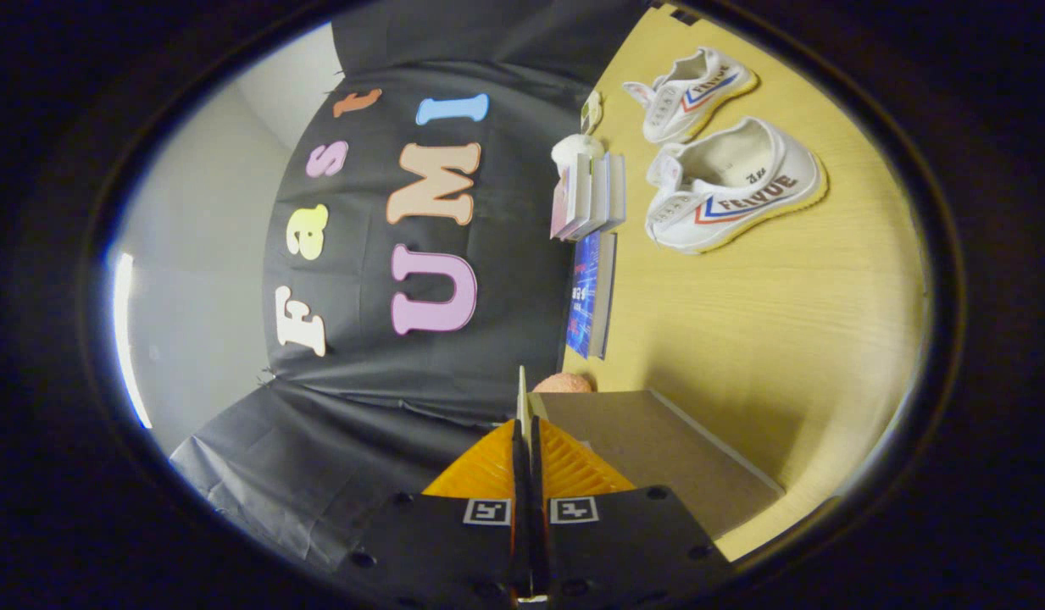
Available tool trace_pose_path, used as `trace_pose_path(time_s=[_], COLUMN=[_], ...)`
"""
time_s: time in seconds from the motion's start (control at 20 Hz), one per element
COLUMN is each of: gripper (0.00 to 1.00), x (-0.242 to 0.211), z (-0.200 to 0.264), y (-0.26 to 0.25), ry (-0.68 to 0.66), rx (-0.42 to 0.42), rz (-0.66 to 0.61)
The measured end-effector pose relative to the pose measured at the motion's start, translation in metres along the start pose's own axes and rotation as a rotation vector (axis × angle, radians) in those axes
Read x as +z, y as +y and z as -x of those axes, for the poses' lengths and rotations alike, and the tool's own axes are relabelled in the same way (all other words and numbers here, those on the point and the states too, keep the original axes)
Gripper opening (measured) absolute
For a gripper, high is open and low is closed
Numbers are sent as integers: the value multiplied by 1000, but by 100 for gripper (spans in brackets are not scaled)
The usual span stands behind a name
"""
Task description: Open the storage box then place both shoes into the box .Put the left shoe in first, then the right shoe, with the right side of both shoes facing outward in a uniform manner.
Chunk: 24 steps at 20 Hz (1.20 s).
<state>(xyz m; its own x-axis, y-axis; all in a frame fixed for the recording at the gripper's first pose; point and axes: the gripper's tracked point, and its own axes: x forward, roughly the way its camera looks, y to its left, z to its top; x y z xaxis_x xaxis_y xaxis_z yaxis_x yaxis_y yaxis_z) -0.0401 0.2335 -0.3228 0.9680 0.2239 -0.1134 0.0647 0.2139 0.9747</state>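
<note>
Gripper (525, 432) rolled sideways, fingers pinching raised box lid (522, 394) edge; shoes (730, 191) beyond

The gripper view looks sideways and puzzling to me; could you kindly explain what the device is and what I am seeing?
A person holds a two-finger gripper in a hand, and a fisheye camera riding on it looks forward along the fingers, so the round image bends and here the scene appears rolled on its side. The two fingers are pressed together on a thin pale flap, which seems to be the edge of the storage box lid, a brown cardboard panel just beside them. Beyond lies a wooden table with two white shoes side by side. Closer to the black cloth wall stand a few upright books, with a blue book nearer the fingers. A small pinkish round thing sits by the box; I cannot tell what it is.
</note>
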Motion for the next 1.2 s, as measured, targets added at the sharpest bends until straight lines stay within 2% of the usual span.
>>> trace_pose_path(time_s=[0.35,0.6,0.85,0.95,1.2], gripper=[3,3,3,3,3], x=[-15,-40,-87,-109,-160], z=[8,16,21,20,19], y=[60,124,171,180,193], ry=[9,32,86,94,113], rx=[56,120,149,134,117], rz=[77,147,222,246,228])
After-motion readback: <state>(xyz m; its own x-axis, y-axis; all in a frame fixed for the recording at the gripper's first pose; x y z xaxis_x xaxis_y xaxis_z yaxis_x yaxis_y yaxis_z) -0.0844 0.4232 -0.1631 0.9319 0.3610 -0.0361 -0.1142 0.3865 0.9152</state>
